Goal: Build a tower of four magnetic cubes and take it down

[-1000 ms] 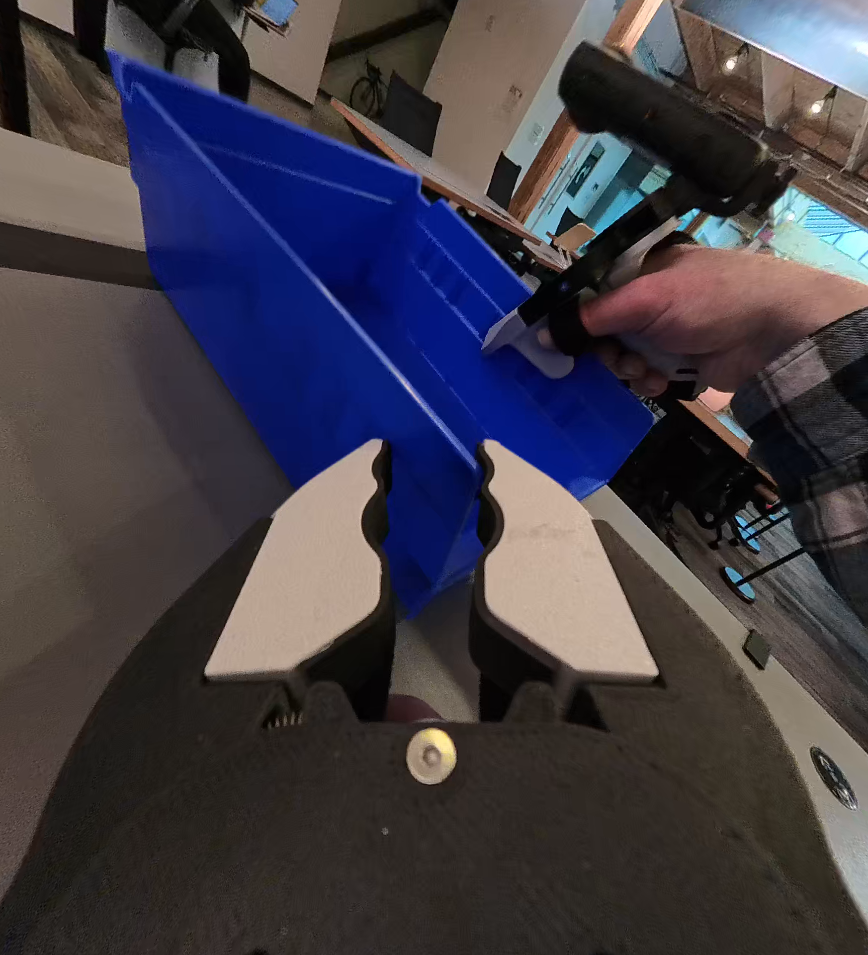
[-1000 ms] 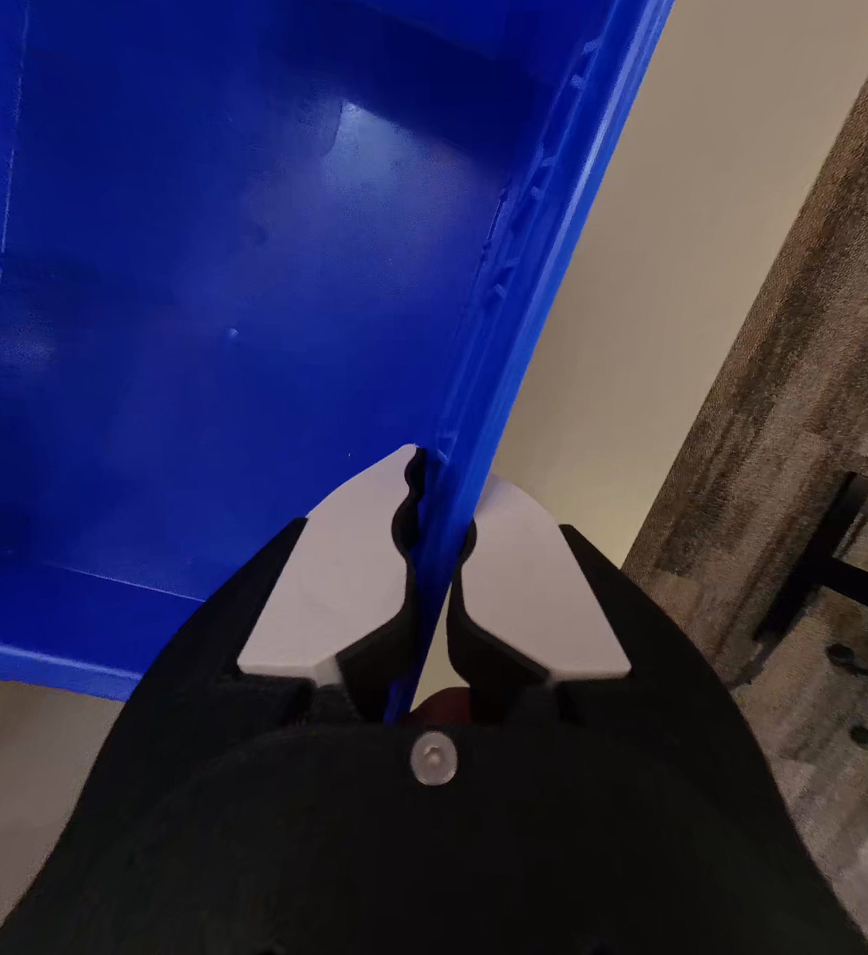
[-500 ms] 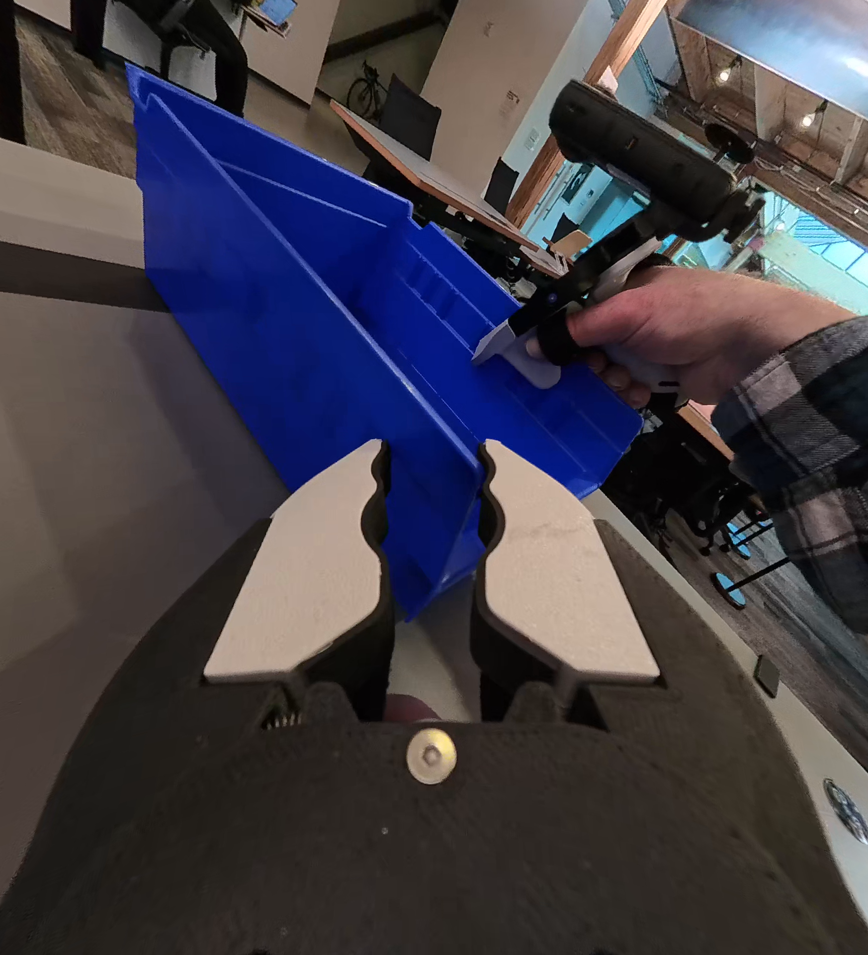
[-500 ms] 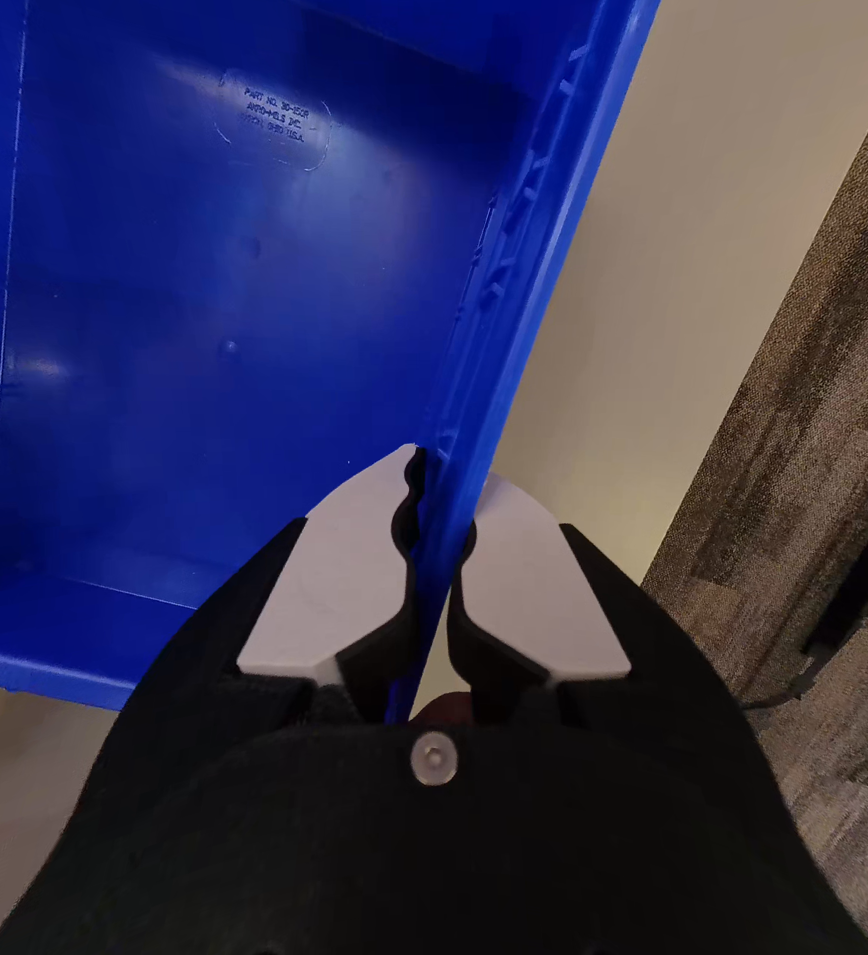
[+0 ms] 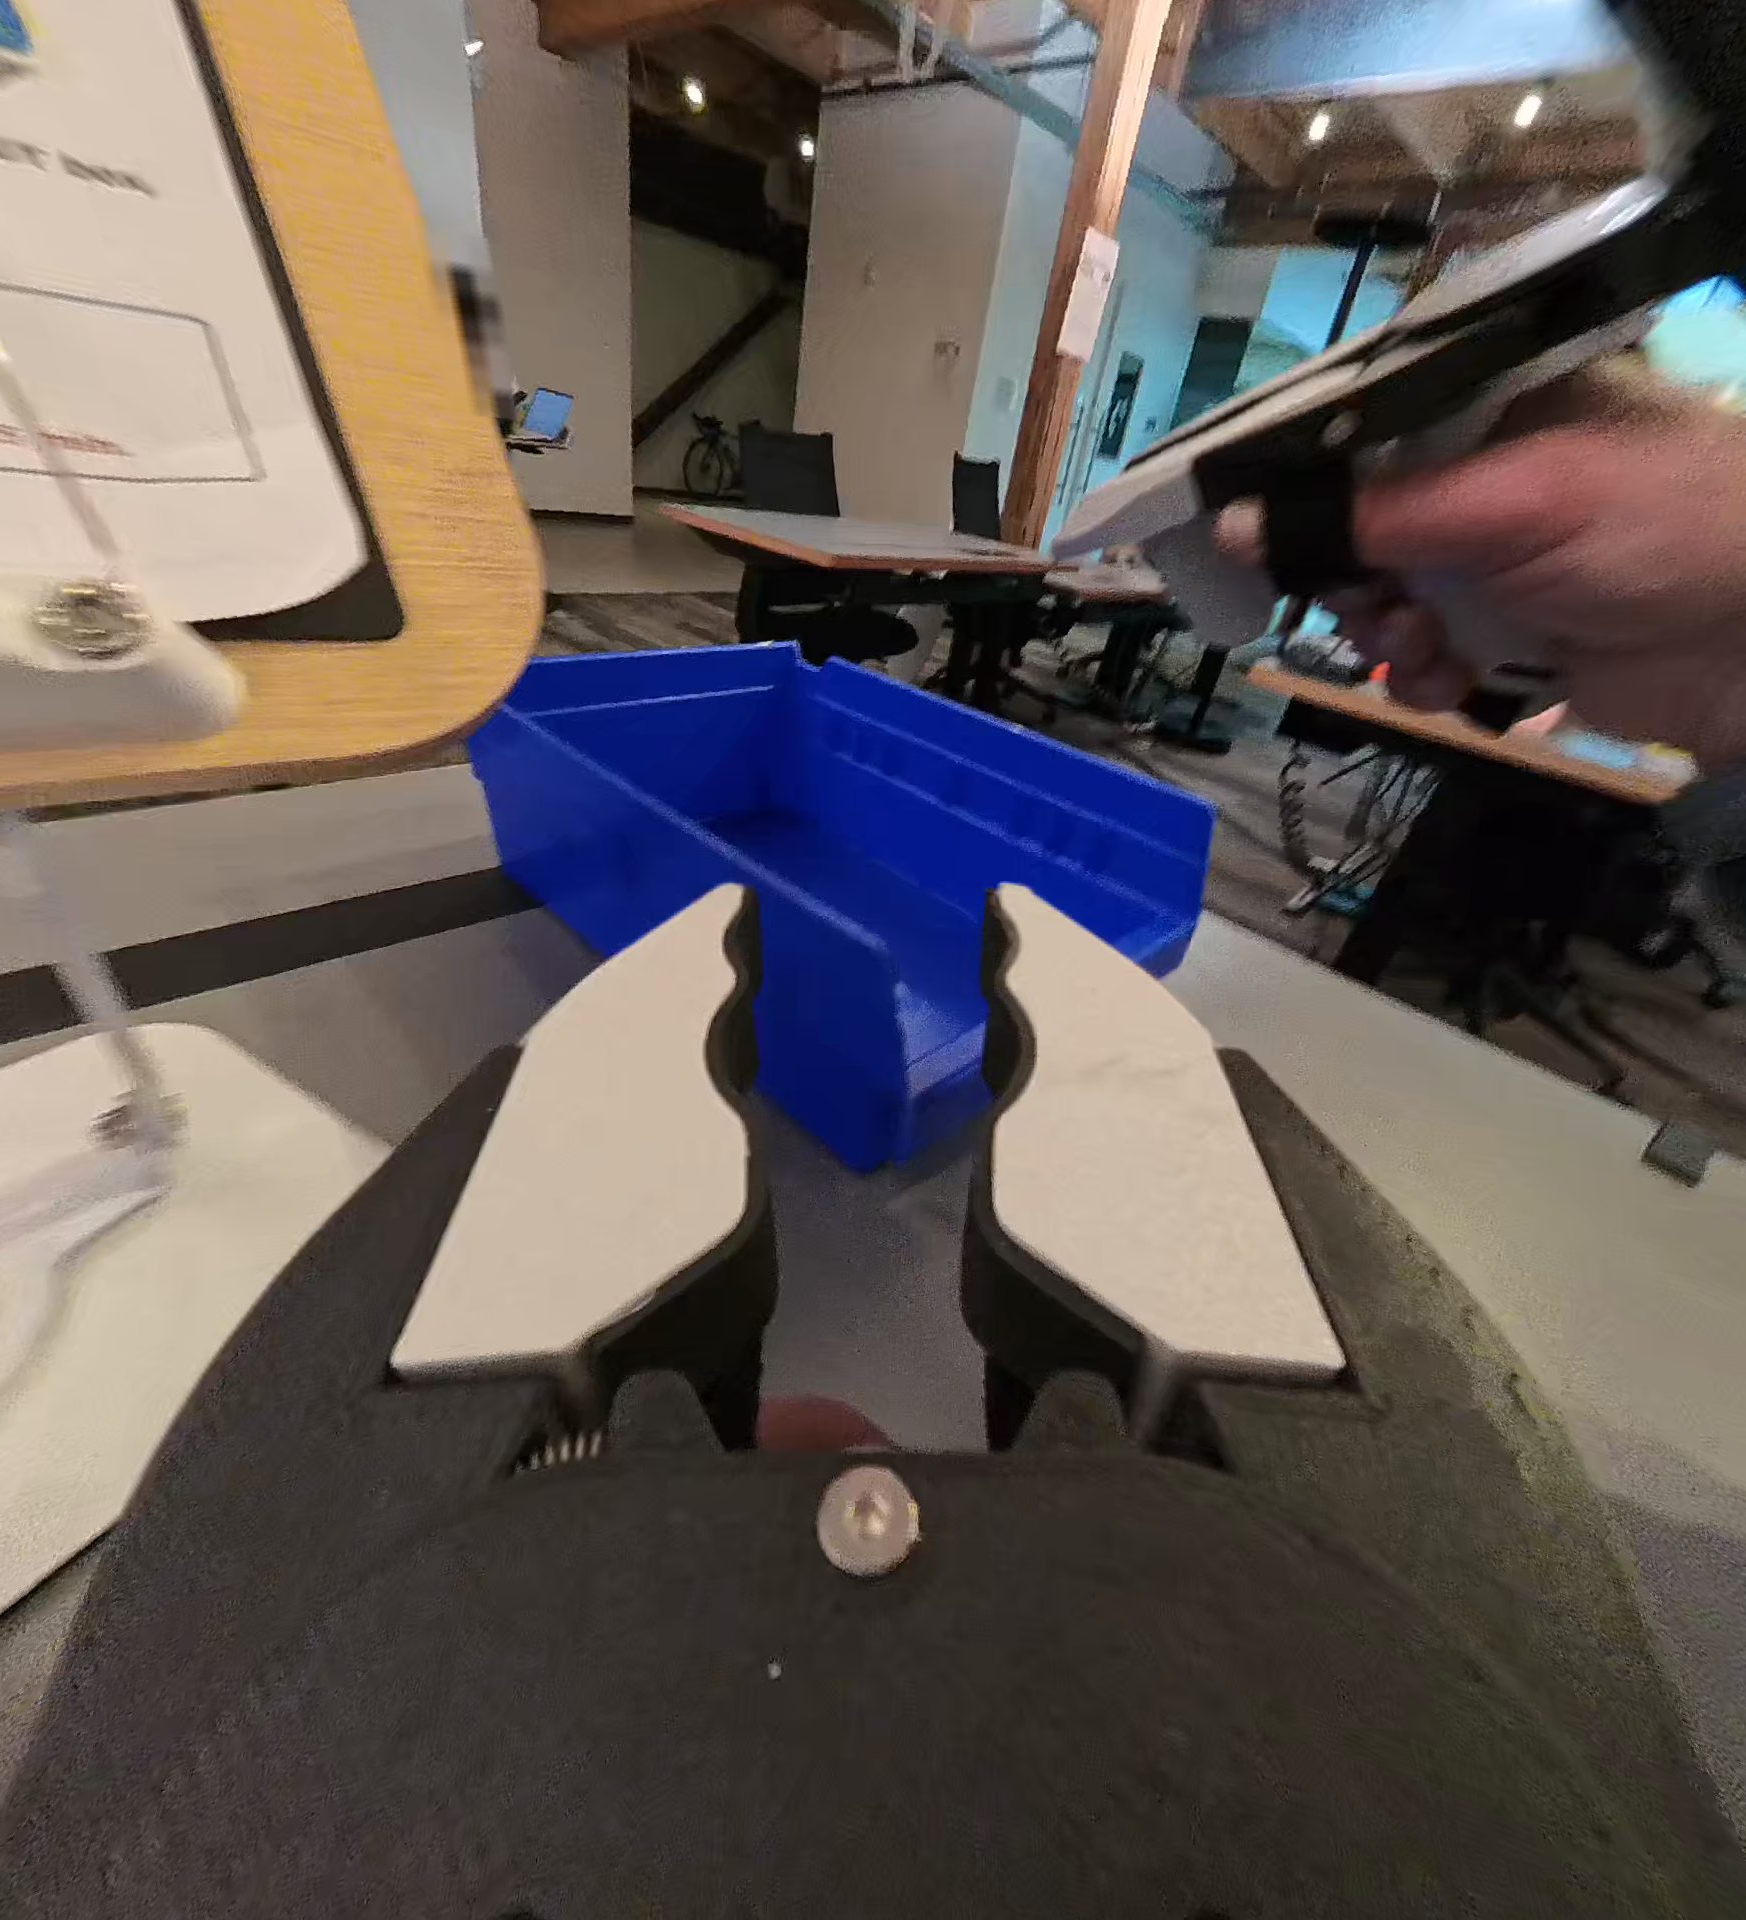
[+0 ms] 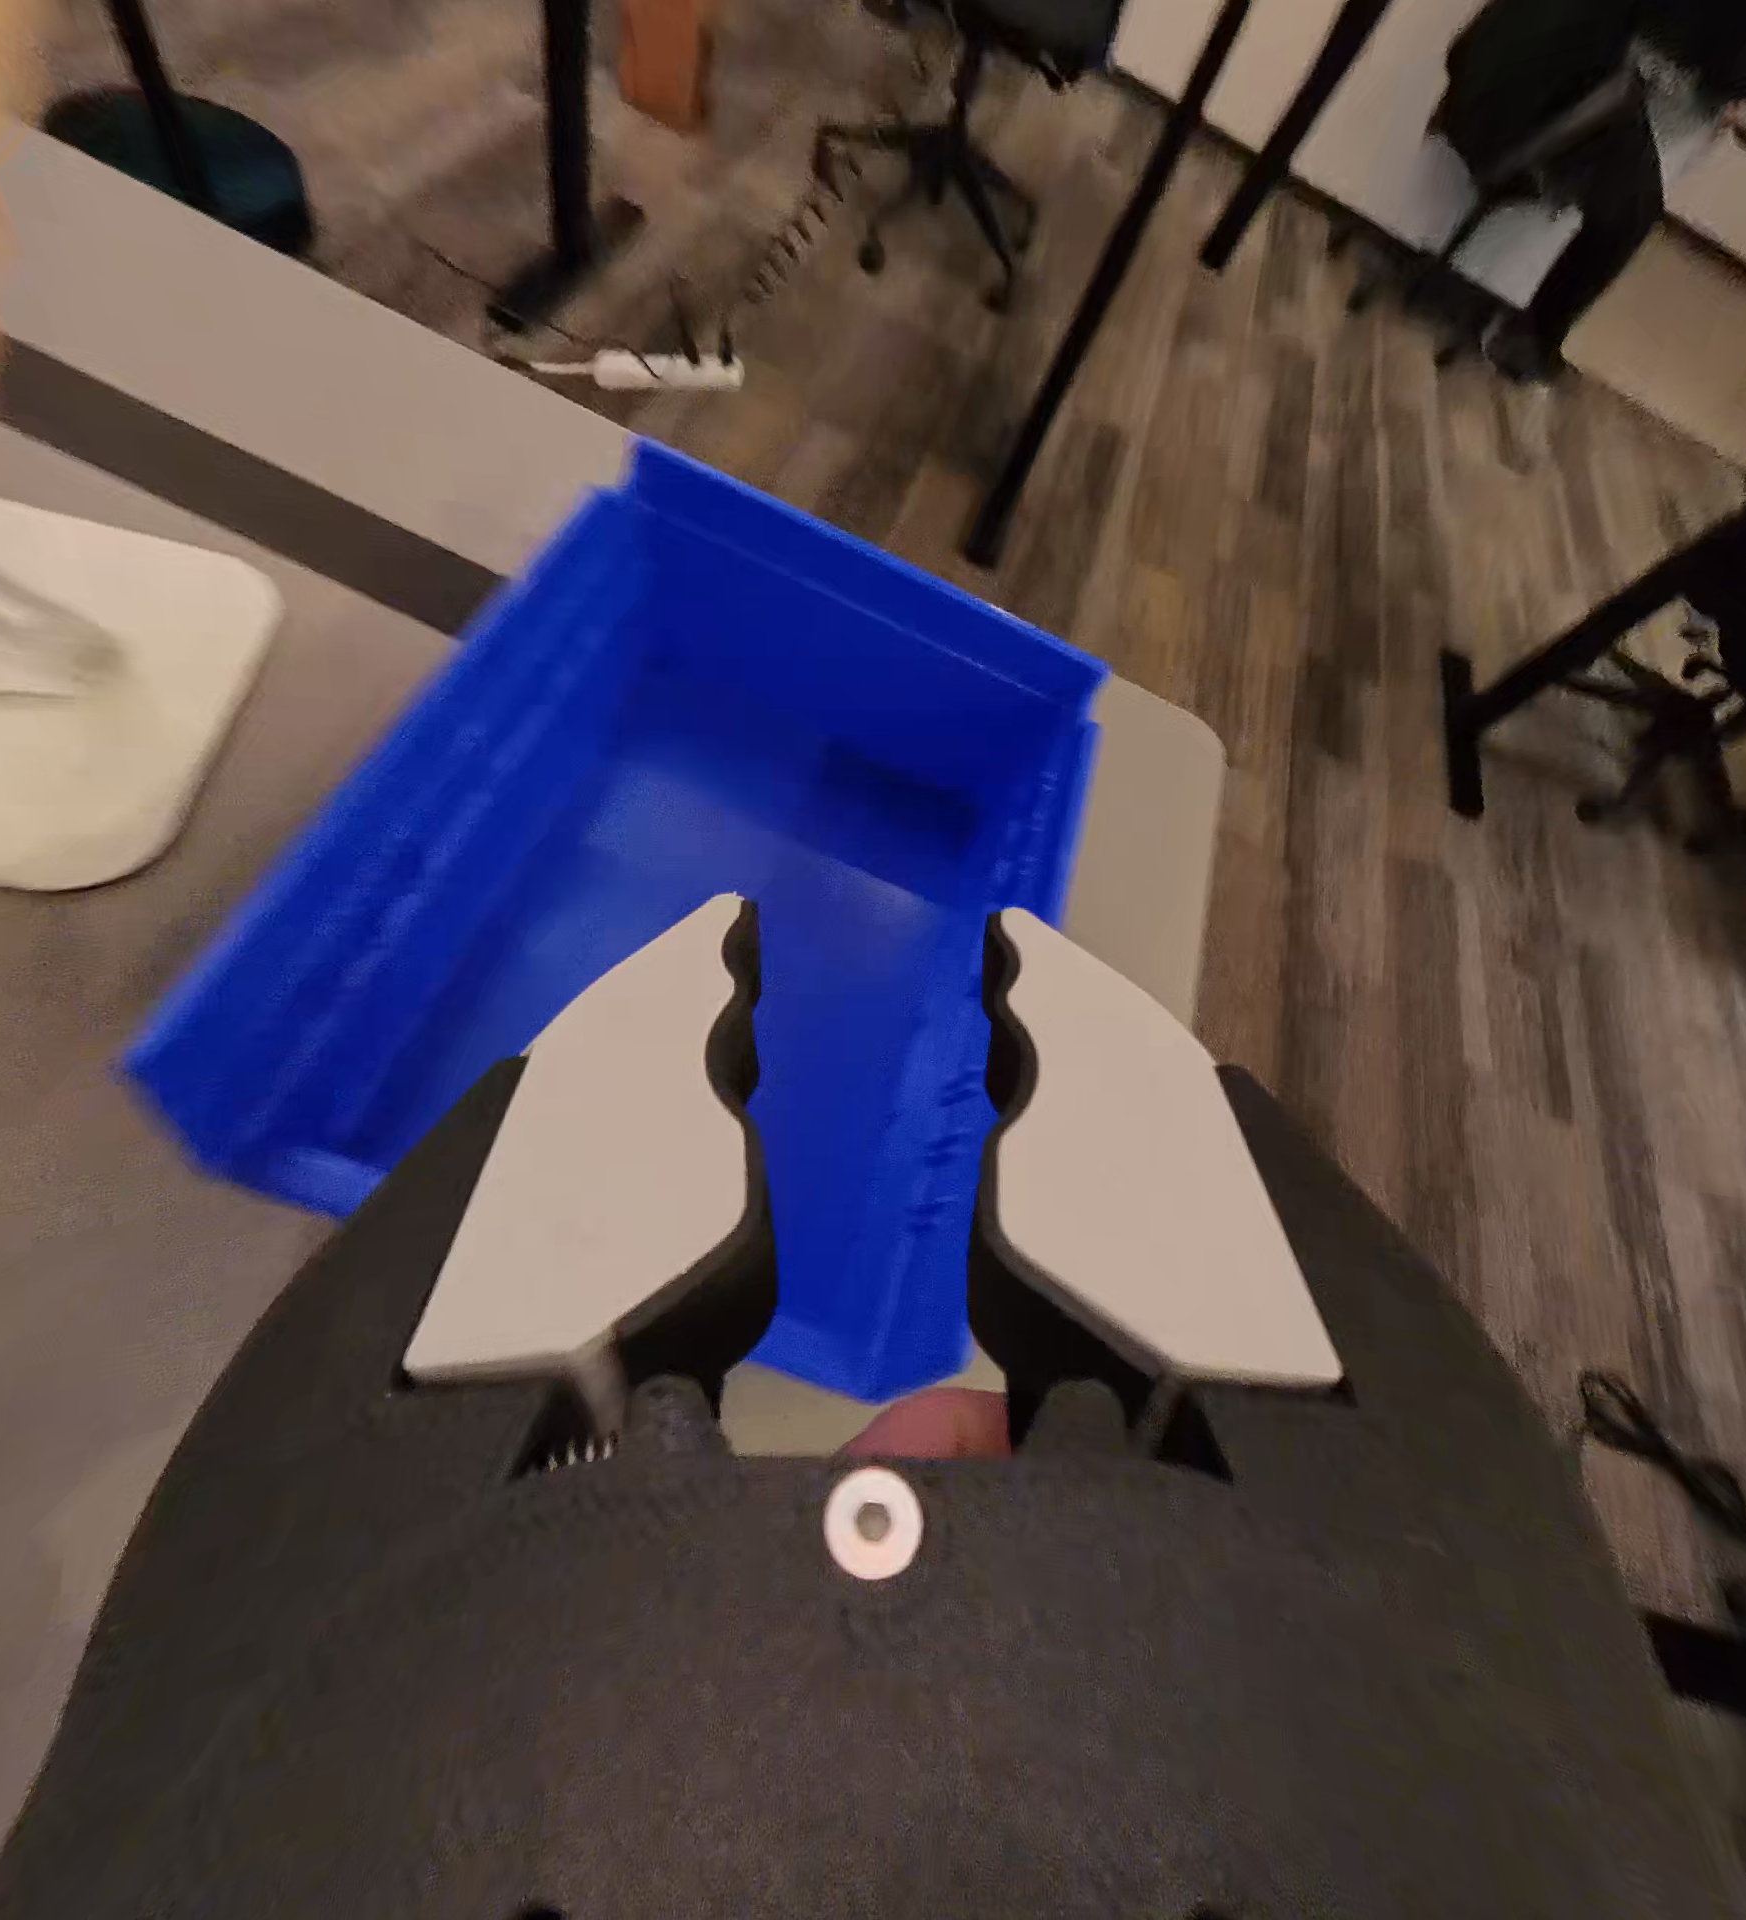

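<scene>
The left gripper (image 5: 867, 935) was spread, its pale fingers (image 5: 599, 1164) parted with nothing between them, held above the grey table (image 5: 1471, 1299). Through the gap the near end of the blue bin (image 5: 848, 831) showed, apart from the fingertips and resting flat on the table. The right gripper (image 6: 867, 935) was spread too and gripped nothing; it looked down from above into the bin (image 6: 765, 727), whose right wall ran up along the inner edge of the right finger (image 6: 1139, 1174), though whether they touched could not be told through the blur.

No cubes showed in either view. The part of the bin floor that could be seen held none, and the rest was hidden behind the fingers.

In the left wrist view the right gripper (image 5: 1139, 509) appeared blurred at upper right, above and beyond the bin, held by a hand (image 5: 1575, 582). To the left stood a white base (image 5: 173, 1247) with a thin clear rod, and above it a wood-edged board (image 5: 412, 416) carrying a white sheet. The same base (image 6: 69, 707) lay left of the bin in the right wrist view.

Beyond the table edge were a wood-patterned floor (image 6: 1368, 935), desks (image 5: 848, 540), black chairs and a wooden post (image 5: 1087, 260).
</scene>
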Demonstrator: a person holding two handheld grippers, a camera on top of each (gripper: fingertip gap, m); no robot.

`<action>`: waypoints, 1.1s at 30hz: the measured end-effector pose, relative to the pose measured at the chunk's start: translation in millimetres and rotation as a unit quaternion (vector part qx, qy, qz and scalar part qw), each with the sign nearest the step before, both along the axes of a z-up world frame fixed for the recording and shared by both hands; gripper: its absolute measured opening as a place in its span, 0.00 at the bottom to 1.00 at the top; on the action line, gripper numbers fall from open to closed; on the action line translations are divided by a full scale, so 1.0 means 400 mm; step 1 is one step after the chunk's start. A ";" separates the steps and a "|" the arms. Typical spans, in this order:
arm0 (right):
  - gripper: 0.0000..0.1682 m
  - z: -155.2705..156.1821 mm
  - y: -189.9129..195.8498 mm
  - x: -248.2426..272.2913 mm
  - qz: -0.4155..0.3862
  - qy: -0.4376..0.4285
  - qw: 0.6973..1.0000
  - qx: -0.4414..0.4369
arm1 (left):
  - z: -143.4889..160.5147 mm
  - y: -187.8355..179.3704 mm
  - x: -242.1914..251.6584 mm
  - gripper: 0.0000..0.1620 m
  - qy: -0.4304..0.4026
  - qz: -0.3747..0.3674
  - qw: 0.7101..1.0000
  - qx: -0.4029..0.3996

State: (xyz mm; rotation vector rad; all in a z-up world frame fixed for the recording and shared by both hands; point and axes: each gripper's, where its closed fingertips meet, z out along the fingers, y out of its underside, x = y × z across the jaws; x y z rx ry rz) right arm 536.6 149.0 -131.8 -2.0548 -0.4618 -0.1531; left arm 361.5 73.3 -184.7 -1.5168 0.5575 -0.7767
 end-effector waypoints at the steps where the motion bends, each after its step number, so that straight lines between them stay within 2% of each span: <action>1: 0.24 -0.007 -0.035 -0.055 0.023 -0.005 1.000 -0.005 | -0.004 -0.007 -0.033 0.23 0.016 0.012 1.000 0.007; 5: 0.12 -0.028 -0.146 -0.276 0.108 0.002 0.994 0.019 | 0.001 -0.005 -0.197 0.20 0.049 0.056 0.996 0.039; 8: 0.10 -0.045 -0.186 -0.421 0.147 0.031 0.987 0.050 | -0.011 0.013 -0.330 0.17 0.077 0.093 0.992 0.045; 12: 0.08 -0.097 -0.166 -0.570 0.159 0.089 0.981 0.067 | -0.030 0.044 -0.494 0.17 0.125 0.154 0.978 0.062; 14: 0.02 -0.129 -0.142 -0.635 0.164 0.126 0.976 0.067 | -0.054 0.063 -0.557 0.16 0.145 0.179 0.972 0.054; 16: 0.00 -0.174 -0.115 -0.687 0.170 0.133 0.975 0.058 | -0.092 0.089 -0.608 0.13 0.178 0.204 0.961 0.046; 19: 0.00 -0.229 -0.081 -0.731 0.169 0.120 0.976 0.071 | -0.143 0.114 -0.616 0.04 0.189 0.179 0.966 -0.001; 21: 0.00 -0.269 -0.070 -0.743 0.163 0.121 0.976 0.080 | -0.144 0.121 -0.615 0.00 0.196 0.182 0.964 0.009; 25: 0.00 -0.347 -0.084 -0.767 0.180 0.082 0.979 0.057 | -0.141 0.115 -0.592 0.00 0.212 0.171 0.962 0.022; 29: 0.02 -0.350 -0.085 -0.753 0.181 0.054 0.980 0.064 | -0.157 0.117 -0.578 0.01 0.227 0.164 0.960 0.018; 33: 0.07 -0.361 -0.073 -0.728 0.167 0.052 0.983 0.054 | -0.174 0.129 -0.587 0.08 0.234 0.179 0.956 0.000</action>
